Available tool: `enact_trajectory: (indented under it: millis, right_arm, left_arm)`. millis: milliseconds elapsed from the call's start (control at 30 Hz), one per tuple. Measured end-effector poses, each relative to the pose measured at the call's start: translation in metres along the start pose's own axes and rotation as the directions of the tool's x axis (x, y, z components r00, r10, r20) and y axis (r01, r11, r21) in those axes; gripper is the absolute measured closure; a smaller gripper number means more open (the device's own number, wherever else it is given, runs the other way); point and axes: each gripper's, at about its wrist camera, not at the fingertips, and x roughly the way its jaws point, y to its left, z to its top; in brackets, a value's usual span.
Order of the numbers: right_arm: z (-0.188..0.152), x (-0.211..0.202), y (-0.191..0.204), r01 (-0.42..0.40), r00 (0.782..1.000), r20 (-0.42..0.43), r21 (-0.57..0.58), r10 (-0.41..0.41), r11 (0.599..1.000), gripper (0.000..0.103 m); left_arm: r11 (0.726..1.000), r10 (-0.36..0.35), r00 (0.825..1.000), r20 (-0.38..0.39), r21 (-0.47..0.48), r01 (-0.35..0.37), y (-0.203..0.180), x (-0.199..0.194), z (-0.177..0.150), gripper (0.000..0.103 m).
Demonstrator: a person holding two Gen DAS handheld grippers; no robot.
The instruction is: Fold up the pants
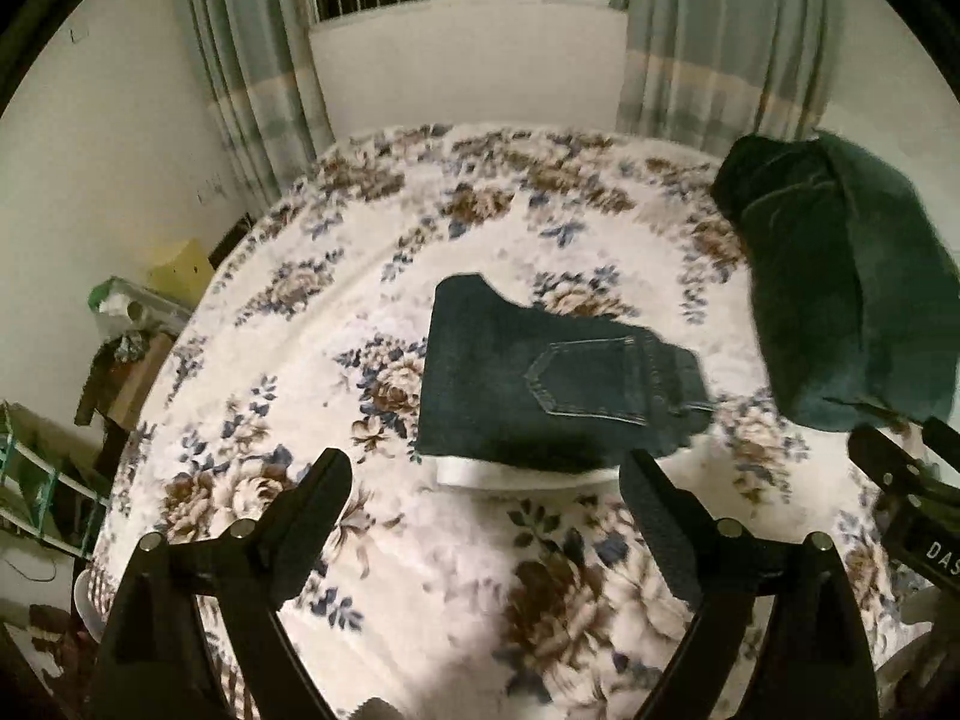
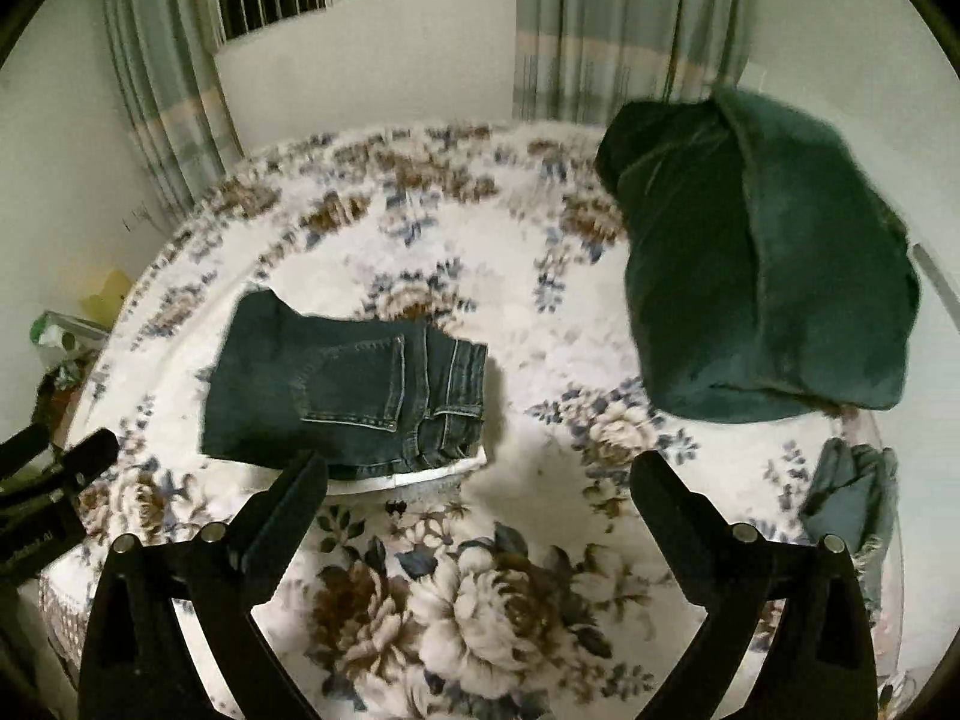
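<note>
Dark blue jeans (image 1: 540, 384) lie folded into a compact rectangle on the floral bed cover (image 1: 420, 570), back pocket facing up, with a white strip showing under their near edge. In the right wrist view the same jeans (image 2: 354, 390) sit left of centre. My left gripper (image 1: 486, 468) hovers above and short of the jeans, open, nothing between its fingers. My right gripper (image 2: 480, 468) is open too, raised above the bed just right of the jeans' near edge. Part of the right gripper (image 1: 900, 480) shows at the right edge of the left wrist view; the left gripper (image 2: 54, 480) shows at the left edge of the right wrist view.
A dark green pillow (image 2: 762, 264) lies at the back right of the bed. A crumpled grey-blue cloth (image 2: 852, 492) rests at the bed's right edge. Curtains (image 1: 720, 36) and a window stand behind. A cluttered side table (image 1: 126, 354) stands left of the bed.
</note>
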Motion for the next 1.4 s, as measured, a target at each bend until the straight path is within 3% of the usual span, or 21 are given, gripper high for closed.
enact_trajectory:
  millis: [367,733,1000,1067,1400]
  right_arm:
    - [-0.054,-0.215,-0.026,-0.069,0.986,0.152,-0.011,0.070,0.998,0.001]
    - [-0.103,-0.354,-0.043,-0.131,0.962,0.234,-0.057,0.141,0.990,0.001]
    - [-0.115,-0.393,-0.042,-0.122,0.962,0.240,-0.051,0.130,0.991,0.000]
    - [-0.114,-0.394,-0.040,-0.121,0.961,0.243,-0.051,0.130,0.991,0.000]
    - [-0.115,-0.398,-0.037,-0.111,0.962,0.245,-0.056,0.121,0.992,0.000]
  left_arm:
    - [1.000,0.027,0.991,0.131,-0.006,-0.026,-0.016,-0.180,-0.054,0.012]
    - [0.998,0.059,0.976,0.211,-0.046,-0.050,-0.024,-0.279,-0.095,0.012]
    - [0.998,0.060,0.971,0.230,-0.036,-0.053,-0.021,-0.306,-0.105,0.011]
    - [0.998,0.061,0.970,0.234,-0.040,-0.053,-0.018,-0.307,-0.106,0.001]
    - [0.997,0.064,0.965,0.254,-0.067,-0.048,-0.010,-0.315,-0.115,0.001]
